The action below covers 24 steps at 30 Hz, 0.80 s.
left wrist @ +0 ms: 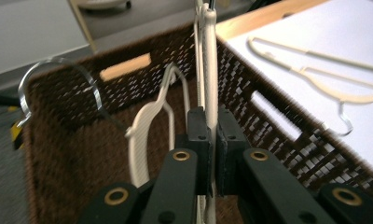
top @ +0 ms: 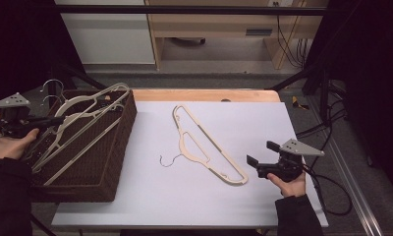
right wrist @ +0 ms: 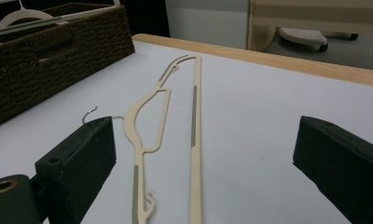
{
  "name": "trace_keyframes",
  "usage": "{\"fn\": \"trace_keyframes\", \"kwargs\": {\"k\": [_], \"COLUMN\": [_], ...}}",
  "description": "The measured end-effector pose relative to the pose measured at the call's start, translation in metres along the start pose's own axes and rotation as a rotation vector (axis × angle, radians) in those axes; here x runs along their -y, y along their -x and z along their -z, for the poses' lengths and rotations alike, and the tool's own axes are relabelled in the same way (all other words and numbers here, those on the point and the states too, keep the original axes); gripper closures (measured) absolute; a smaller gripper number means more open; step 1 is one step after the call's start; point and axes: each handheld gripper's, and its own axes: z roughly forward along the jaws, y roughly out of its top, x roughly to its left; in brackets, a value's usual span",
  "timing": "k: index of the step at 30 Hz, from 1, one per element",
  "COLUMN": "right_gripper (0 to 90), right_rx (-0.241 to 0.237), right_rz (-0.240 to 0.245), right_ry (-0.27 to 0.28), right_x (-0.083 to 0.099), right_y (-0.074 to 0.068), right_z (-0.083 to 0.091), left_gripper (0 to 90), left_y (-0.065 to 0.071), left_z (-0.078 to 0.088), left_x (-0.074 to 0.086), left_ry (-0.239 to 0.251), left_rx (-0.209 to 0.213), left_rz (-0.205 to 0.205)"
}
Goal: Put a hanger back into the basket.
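Gripping one cream hanger (left wrist: 210, 65) over the wicker basket (top: 118, 147) at the table's left edge, left gripper (left wrist: 211, 135) fingers clamped. Second hanger (top: 204, 142) flat mid-table; right gripper (top: 257, 156) fingers apart beside it.

Your left gripper (left wrist: 211, 140): matt black plastic jaws with brass-coloured rivets, clamped on a cream hanger bar (left wrist: 210, 70) that looks like smooth matt plastic. Basket (top: 117, 147): dark brown woven wicker, coarse and ribbed, dull finish. Hook (left wrist: 58, 88) on a basket hanger: bright polished metal wire, glossy. Lying hanger (top: 204, 142) on the table: same cream plastic, smooth, with greyish strips along the bars that look rubbery and matt; thin shiny wire hook. Table cover (top: 263, 128): pale, flat, matt sheet, paper or board, can't tell which. Table edge (top: 204, 94): light varnished wood, slight sheen. Your right gripper (top: 263, 155): matt black pads, faintly grainy; grey top plate, dull.
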Motion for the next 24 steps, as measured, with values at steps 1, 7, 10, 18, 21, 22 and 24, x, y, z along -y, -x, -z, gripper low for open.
{"fn": "trace_keyframes", "kwargs": {"k": [1,7,10,18,21,22,24], "right_gripper": [6.0,6.0,6.0,5.9,5.9,5.9,5.9], "right_rx": [-0.001,0.0,-0.003,-0.003,-0.004,-0.004,-0.002], "right_rz": [0.002,-0.002,0.001,-0.003,-0.001,0.001,-0.003], "right_ry": [-0.001,-0.001,-0.005,-0.004,-0.004,-0.005,-0.004], "right_x": [0.0,0.0,0.0,0.0,0.0,0.0,0.0], "right_y": [0.0,0.0,0.0,0.0,0.0,0.0,0.0], "right_z": [0.0,0.0,0.0,0.001,0.001,0.001,0.001], "left_gripper": [86.5,86.5,86.5,86.1,85.5,85.3,84.8], "left_y": [-0.001,-0.002,-0.001,0.003,0.003,0.001,-0.001], "left_z": [-0.001,-0.012,-0.021,-0.034,-0.04,-0.04,-0.04], "left_x": [0.002,0.017,0.025,0.04,0.045,0.046,0.049], "left_ry": [-0.008,-0.038,-0.07,-0.088,-0.104,-0.102,-0.104], "left_rx": [-0.003,0.002,0.004,-0.003,-0.015,-0.022,-0.03], "left_rz": [-0.002,0.016,0.03,0.069,0.092,0.104,0.131]}}
